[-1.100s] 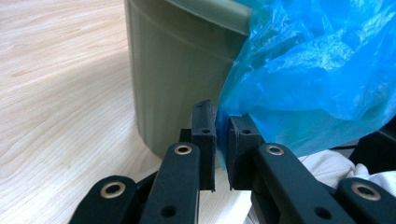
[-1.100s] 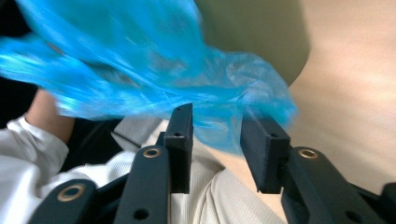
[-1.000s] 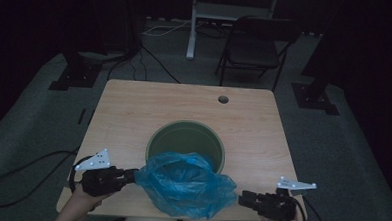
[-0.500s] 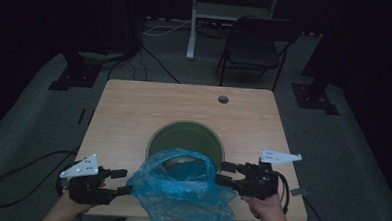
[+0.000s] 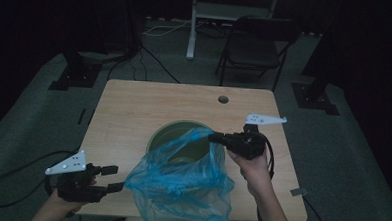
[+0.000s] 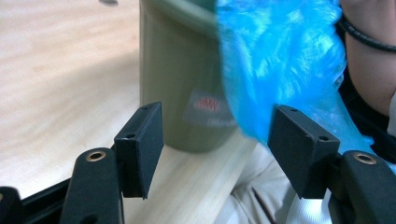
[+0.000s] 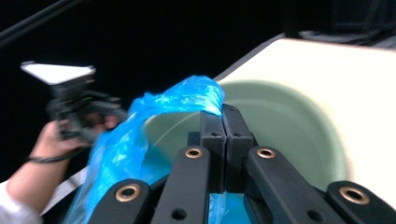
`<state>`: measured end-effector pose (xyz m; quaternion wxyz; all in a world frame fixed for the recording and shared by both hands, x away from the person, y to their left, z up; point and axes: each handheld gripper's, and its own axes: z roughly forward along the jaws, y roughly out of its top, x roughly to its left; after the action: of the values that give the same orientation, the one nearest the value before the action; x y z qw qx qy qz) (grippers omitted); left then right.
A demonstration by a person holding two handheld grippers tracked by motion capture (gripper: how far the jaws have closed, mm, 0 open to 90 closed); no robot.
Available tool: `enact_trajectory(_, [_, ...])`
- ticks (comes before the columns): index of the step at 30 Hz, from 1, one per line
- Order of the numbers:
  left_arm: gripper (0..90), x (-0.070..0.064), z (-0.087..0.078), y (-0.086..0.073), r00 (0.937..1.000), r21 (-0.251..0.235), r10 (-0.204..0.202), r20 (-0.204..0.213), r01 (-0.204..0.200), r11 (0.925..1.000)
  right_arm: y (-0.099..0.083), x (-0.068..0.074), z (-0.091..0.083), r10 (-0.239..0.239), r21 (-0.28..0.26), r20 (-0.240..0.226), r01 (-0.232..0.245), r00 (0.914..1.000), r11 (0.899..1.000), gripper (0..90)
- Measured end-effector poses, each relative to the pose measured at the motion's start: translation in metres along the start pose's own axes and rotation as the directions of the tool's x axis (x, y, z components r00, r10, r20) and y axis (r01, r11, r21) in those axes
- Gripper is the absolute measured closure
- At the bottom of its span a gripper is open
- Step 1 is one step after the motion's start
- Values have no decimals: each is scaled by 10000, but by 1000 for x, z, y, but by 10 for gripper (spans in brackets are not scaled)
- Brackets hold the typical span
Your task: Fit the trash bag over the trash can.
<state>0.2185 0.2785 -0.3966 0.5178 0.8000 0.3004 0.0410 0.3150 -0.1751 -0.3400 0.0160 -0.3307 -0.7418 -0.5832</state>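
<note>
**Blue bag held at one edge over green bin**

The wooden table (image 5: 133, 118) carries a round green bin (image 5: 175, 139) near its front edge. A blue plastic bag (image 5: 180, 185) lies against the bin's near side; part of it overhangs the table's front edge and its upper edge is lifted across the bin's mouth.

The right gripper (image 5: 218, 138) is over the bin's right rim. In the right gripper view its jaws are pressed together on the top edge of the bag, with film showing between and below the pads.

The left gripper (image 5: 112, 179) is at the table's front left corner, beside the bag's left end. In the left gripper view its jaws are spread wide with nothing between them; the bag lies just past the far pad. Whether that pad touches the film cannot be told, as the picture is blurred there.

A small dark hole (image 5: 223, 99) sits near the table's far edge.
</note>
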Motion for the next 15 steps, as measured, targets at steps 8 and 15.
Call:
enact_trajectory(8, [332,-19,10,54,9983,0,570,125,-570,9984,31,-13,17,170,-137,694,-161,9974,9998,897])
enact_trajectory(15, [332,-28,61,91,9936,1147,1132,42,-1129,9870,44,-12,27,180,-224,709,-165,9973,9996,896])
